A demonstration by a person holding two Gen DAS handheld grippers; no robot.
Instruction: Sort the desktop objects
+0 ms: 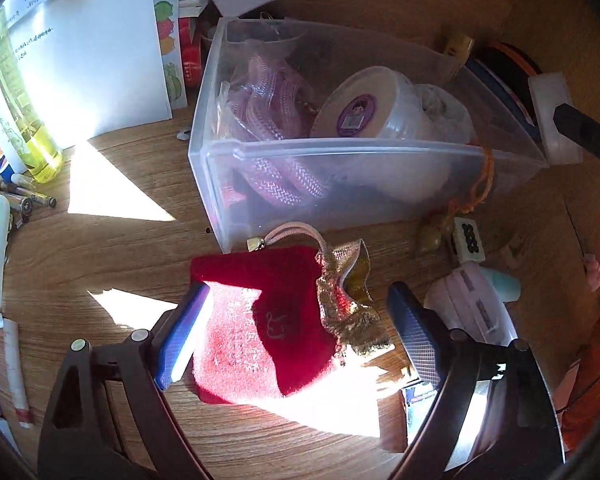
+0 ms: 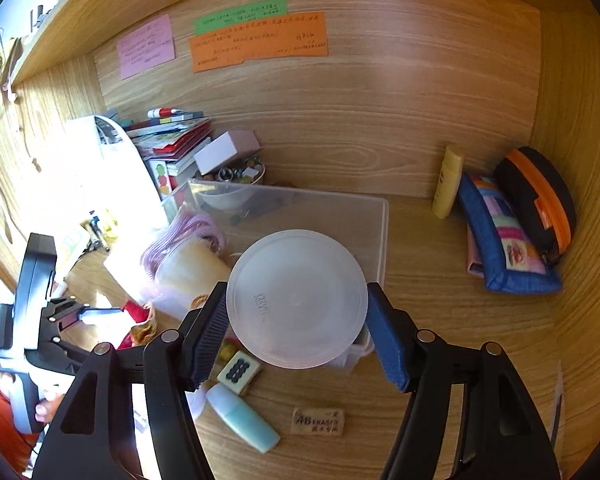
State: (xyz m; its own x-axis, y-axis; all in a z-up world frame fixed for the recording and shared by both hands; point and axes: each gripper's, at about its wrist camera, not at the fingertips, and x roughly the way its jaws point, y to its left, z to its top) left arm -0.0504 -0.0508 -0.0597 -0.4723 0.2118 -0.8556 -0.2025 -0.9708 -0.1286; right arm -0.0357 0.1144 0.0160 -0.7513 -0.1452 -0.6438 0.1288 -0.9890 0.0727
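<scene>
Between spread left fingers (image 1: 204, 320) lies a red pouch (image 1: 260, 332) (gold-trimmed); right fingers (image 2: 384, 340) clamp a lid (image 2: 296, 298).

A deep red velvet pouch (image 1: 260, 336) with a gold glittery trim (image 1: 348, 308) and a pale pink cord lies low in the centre of the left wrist view, above it a frosted clear plastic bin (image 1: 340, 168) holding pink braided rope (image 1: 276, 136). In the right wrist view, a translucent white round lid (image 2: 298, 298) sits at centre between dark blue textured pads (image 2: 386, 340). On the wood-grain wall at upper left are pink (image 2: 146, 46), green (image 2: 240, 16) and orange (image 2: 260, 42) notes, and at right a blue patchwork pencil case (image 2: 504, 240) beside a black case with an orange zip (image 2: 540, 200).
</scene>
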